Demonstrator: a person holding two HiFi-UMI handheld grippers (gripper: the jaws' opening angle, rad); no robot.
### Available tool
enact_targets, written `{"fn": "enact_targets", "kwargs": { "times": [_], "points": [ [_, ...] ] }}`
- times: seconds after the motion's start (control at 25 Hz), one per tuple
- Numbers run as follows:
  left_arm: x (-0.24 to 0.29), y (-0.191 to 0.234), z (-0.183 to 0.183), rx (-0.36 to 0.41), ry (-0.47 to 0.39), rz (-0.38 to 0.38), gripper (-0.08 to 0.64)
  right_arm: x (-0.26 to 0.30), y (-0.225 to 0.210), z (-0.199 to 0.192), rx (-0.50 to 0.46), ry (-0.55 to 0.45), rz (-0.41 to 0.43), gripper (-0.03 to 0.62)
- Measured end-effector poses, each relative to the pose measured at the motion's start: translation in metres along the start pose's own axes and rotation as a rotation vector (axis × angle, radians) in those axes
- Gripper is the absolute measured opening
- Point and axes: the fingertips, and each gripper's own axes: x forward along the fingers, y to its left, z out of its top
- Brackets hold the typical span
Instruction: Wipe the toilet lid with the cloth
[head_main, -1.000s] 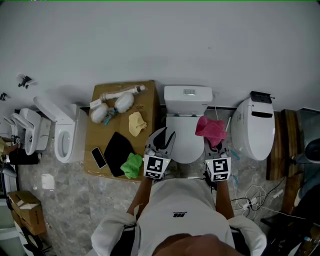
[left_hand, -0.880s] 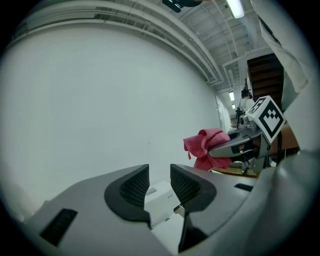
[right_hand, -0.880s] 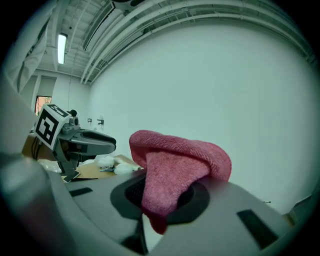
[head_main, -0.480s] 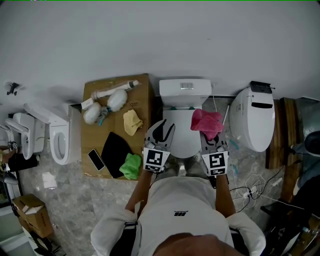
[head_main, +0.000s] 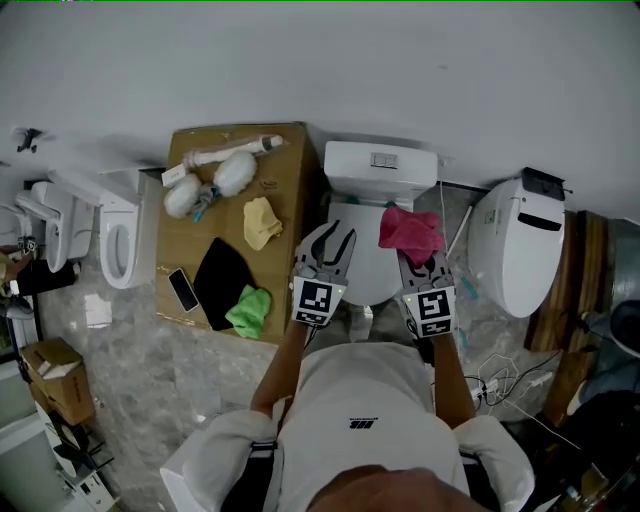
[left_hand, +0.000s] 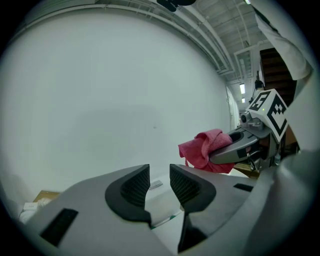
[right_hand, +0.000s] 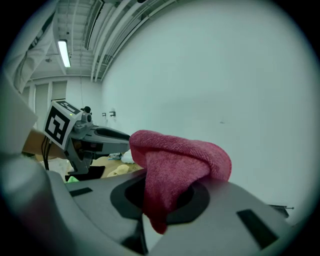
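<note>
The right gripper (head_main: 424, 264) hovers over the closed toilet lid (head_main: 366, 276), pinching the pink cloth (head_main: 408, 231) near the lid's back right. The left gripper (head_main: 329, 243), alongside, has its jaws slightly parted around nothing. Wiping seems not yet started; next, lower the cloth flat onto the lid.

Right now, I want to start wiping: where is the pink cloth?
In the head view the pink cloth is clamped in the right tongs, over the right side of the toilet lid, just in front of the tank.
</note>
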Motion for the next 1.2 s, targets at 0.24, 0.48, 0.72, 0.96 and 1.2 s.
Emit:
{"fn": "enact_targets", "kwargs": {
  "times": [0.24,0.48,0.72,0.96,1.2],
  "points": [
    [0.034,-0.003,-0.045,-0.046,0.115,0.072,0.14,0.048,-0.017,-0.032,-0.001,0.061,0.167,0.064],
    [0.05,0.005,-0.094,-0.122,0.197,0.166,0.14,0.092,-0.016,-0.064,-0.013,0.121,0.298,0.064],
    [0.055,0.004,-0.145,-0.174,0.259,0.2,0.14,0.125,-0.002,-0.104,0.0,0.171,0.37,0.064],
    [0.064,0.011,-0.189,-0.207,0.288,0.207,0.137,0.16,0.014,-0.138,0.122,0.214,0.404,0.064],
    [0.073,0.02,-0.233,-0.236,0.318,0.206,0.135,0.196,0.025,-0.178,0.145,0.267,0.403,0.064]
  ]
}}
